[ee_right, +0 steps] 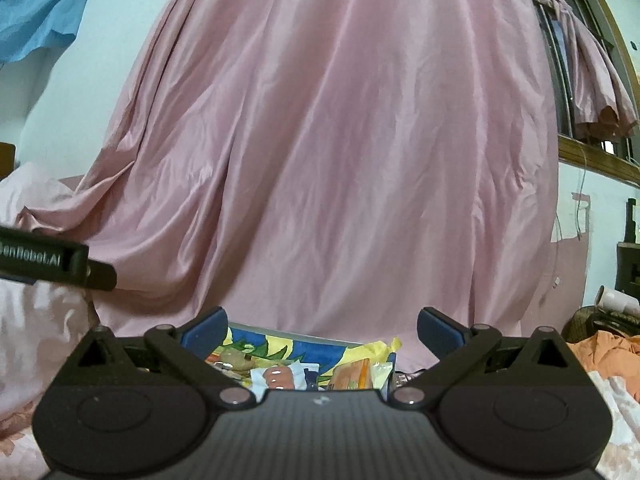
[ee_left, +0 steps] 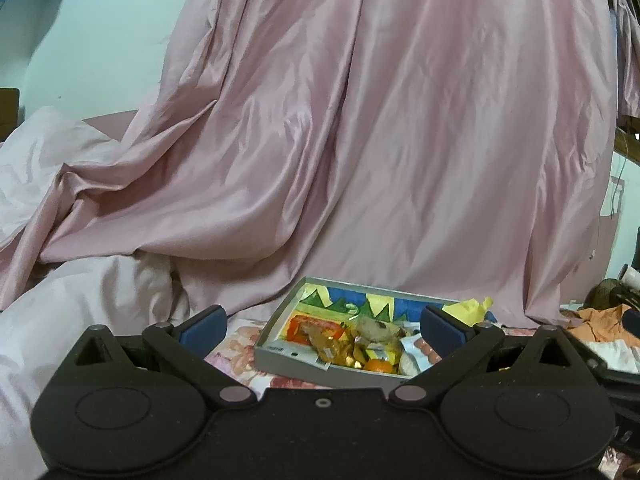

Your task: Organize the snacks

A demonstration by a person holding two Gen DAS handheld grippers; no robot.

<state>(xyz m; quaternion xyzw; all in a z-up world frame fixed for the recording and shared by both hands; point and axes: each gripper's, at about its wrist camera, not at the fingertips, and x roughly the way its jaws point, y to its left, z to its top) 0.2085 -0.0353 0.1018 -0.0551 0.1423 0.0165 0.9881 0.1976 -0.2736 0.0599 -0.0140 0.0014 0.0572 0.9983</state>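
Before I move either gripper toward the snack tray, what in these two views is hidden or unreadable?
- Right wrist view: most of the tray and its snacks lie behind the right gripper body.
- Left wrist view: the tray's near right corner is covered by the left gripper linkage; wrapper print on the snacks is too small to read.
- Both views: the pink curtain hides whatever is behind the tray.
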